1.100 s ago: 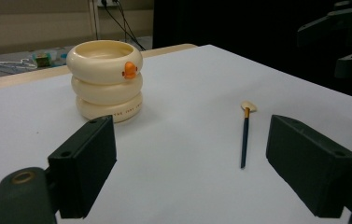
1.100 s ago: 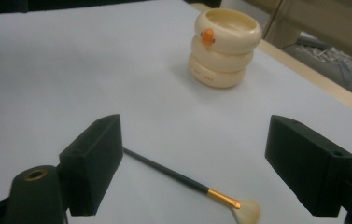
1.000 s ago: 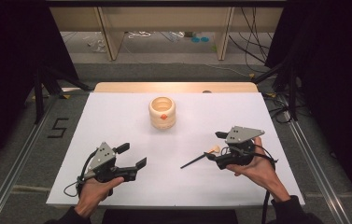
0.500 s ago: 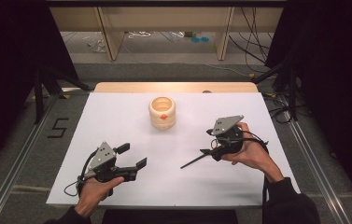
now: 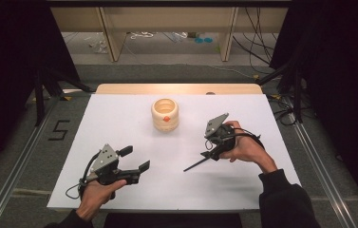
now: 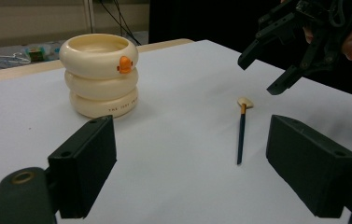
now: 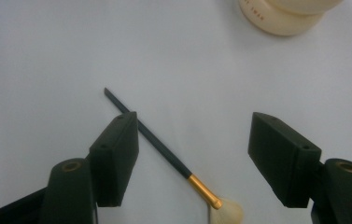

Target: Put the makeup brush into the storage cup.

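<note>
brush | flat on table, between right gripper fingers | spread wide

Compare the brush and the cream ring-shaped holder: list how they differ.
The brush lies flat on the white table; the holder stands upright. The brush is thin, with a dark handle, a gold band and a pale tip; the holder is wide, three stacked cream rings with an orange duck. Both sit untouched, and share that cream colour.

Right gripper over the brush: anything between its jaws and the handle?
Nothing visible. The right gripper hangs open above the brush, which lies flat on the bare white table. The cream holder stands well apart, and the left gripper is far off.
</note>
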`<state>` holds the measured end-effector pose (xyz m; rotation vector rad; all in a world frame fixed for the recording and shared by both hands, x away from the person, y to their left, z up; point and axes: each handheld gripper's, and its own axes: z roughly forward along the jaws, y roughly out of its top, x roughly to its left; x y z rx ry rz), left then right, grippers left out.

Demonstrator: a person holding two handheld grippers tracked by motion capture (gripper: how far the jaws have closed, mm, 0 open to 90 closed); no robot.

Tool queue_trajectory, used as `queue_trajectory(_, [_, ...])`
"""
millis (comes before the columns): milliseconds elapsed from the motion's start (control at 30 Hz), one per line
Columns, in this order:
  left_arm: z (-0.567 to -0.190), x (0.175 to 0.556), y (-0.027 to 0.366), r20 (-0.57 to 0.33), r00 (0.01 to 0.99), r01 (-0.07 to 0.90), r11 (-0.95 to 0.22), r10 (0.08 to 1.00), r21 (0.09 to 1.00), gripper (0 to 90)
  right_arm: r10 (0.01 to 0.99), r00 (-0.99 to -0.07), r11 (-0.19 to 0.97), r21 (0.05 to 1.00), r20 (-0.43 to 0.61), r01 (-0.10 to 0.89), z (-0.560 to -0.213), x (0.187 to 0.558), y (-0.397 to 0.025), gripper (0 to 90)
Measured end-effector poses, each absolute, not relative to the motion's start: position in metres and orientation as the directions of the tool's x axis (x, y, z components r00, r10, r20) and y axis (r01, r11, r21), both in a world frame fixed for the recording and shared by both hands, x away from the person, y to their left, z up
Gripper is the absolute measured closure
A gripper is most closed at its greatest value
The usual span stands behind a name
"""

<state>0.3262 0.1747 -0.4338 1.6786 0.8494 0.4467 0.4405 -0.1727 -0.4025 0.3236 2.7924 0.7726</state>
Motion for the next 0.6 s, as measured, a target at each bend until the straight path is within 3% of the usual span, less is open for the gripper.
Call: queue_trajectory(600, [-0.434,0.326,0.174,-0.138,0.667,0.31,-0.104,0.732,0.945,15.9,0.165,-0.982,0.93,0.347,-0.092,0.123,-0.432,0.457,-0.159,44.8])
